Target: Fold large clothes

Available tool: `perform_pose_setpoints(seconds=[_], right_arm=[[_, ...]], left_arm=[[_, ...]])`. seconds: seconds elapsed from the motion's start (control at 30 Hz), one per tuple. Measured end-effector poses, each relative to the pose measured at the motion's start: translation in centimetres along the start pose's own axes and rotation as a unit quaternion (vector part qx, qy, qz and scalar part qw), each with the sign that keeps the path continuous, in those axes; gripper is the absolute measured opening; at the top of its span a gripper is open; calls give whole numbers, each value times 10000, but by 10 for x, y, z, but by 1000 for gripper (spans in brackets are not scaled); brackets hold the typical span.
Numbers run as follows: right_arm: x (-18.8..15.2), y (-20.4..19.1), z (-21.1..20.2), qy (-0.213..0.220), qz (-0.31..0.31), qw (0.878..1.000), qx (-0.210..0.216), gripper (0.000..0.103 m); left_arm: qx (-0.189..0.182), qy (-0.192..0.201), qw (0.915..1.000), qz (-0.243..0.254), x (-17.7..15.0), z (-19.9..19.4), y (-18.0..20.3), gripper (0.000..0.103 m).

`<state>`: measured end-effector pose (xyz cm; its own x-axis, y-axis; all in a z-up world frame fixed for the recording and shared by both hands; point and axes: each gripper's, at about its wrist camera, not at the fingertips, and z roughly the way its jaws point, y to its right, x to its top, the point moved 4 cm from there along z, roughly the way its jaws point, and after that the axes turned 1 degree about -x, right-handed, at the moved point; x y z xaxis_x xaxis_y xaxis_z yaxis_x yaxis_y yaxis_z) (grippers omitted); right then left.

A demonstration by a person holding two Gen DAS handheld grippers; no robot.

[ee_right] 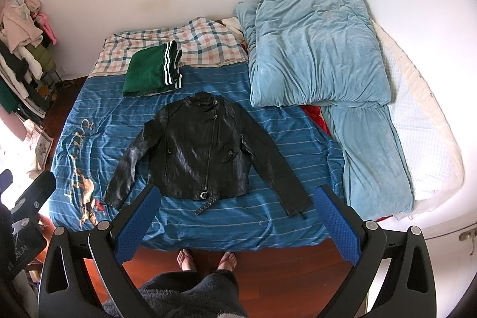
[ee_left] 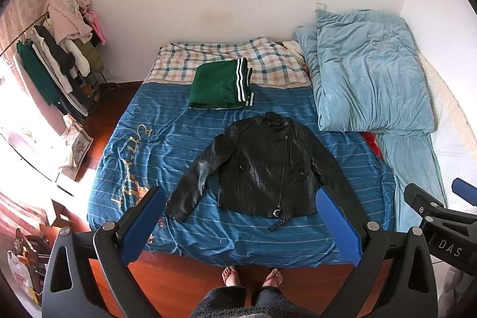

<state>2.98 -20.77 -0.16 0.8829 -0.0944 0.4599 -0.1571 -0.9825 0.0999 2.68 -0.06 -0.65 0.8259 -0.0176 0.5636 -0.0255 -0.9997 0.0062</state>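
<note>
The black leather zip-front jacket [ee_left: 265, 166] lies flat, sleeves spread, on the blue striped bed cover [ee_left: 179, 133] — ahead of and below both tongs. The left tongs [ee_left: 238, 224] and right tongs [ee_right: 237, 224] are spread wide, holding nothing — well apart from it.

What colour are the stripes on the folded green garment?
White stripes on the folded green garment, clearest in the left wrist view.
</note>
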Motion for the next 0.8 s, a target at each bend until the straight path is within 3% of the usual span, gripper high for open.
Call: perform_pose_setpoints(seconds=[0.43,0.53,0.67,0.8], right_arm=[[3,0,1,-20,33,10000,14,103],[13,3,7,54,173,9998,87,103],[24,18,43,291,669,9966,371,103],[11,43,107,68,1623,9847,626,103]], left_arm=[[7,6,10000,23,1,0,1,103],[162,292,9994,51,16,3,-3,103],[352,690,9970,69,43,31,-13,103],[657,1008,9925,210,60,82,-27,103]])
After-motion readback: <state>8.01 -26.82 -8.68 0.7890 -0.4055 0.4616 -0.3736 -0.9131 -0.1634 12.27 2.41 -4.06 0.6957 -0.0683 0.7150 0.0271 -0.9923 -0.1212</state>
